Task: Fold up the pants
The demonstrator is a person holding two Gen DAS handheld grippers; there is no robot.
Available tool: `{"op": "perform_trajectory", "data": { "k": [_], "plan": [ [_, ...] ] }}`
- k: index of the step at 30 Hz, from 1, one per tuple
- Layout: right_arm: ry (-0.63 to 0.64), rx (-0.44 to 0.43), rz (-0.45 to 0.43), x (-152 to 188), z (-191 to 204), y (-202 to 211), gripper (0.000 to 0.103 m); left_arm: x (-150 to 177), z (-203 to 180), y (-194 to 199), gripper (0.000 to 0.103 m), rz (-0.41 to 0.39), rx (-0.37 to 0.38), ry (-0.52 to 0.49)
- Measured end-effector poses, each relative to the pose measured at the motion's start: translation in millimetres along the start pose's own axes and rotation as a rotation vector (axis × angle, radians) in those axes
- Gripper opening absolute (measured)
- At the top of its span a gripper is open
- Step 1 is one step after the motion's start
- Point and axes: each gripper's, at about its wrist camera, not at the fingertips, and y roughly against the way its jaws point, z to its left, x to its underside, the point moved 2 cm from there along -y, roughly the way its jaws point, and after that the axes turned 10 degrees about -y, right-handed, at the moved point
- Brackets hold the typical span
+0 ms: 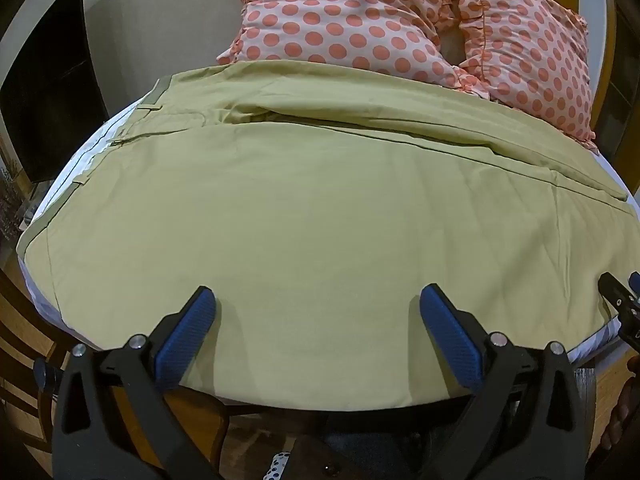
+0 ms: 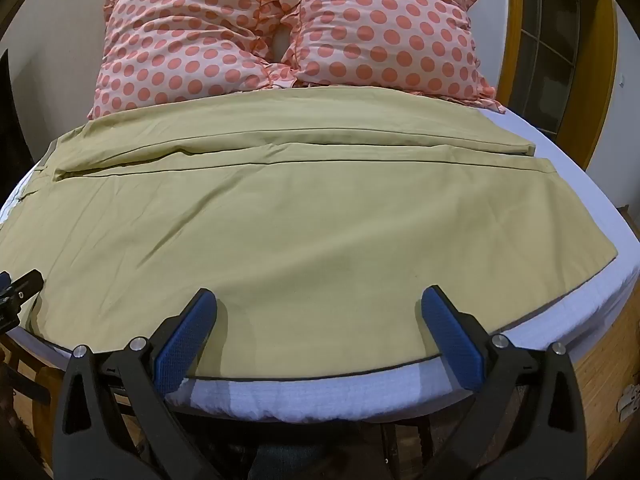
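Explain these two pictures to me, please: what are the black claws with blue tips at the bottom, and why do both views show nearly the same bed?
Each claw is a hand-held two-finger gripper; a person carries one in each hand, and no robot arm is involved. A wide-angle camera on each gripper looks forward along its fingers, so one picture comes from the left gripper and the other from the right gripper. Both have their jaws open and hold nothing. On the bed, with its white sheet, lie yellow-green pants, spread flat with the legs side by side, waistband toward the left. Behind them lean two polka-dot pillows. The small black part at the left picture's right edge appears to be the other gripper.
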Motion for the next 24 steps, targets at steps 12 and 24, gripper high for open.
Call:
{"op": "perform_trajectory", "data": {
  "k": [12, 24],
  "plan": [
    [0.000, 0.000, 0.000, -0.2, -0.3, -0.1, 0.102, -0.3, -0.1, -0.1, 0.101, -0.002, -0.002, -0.001],
    [0.001, 0.000, 0.001, -0.5, -0.6, -0.2, 0.102, -0.1, 0.0, 0.3, 0.101, -0.005, -0.002, -0.001]
  ]
}}
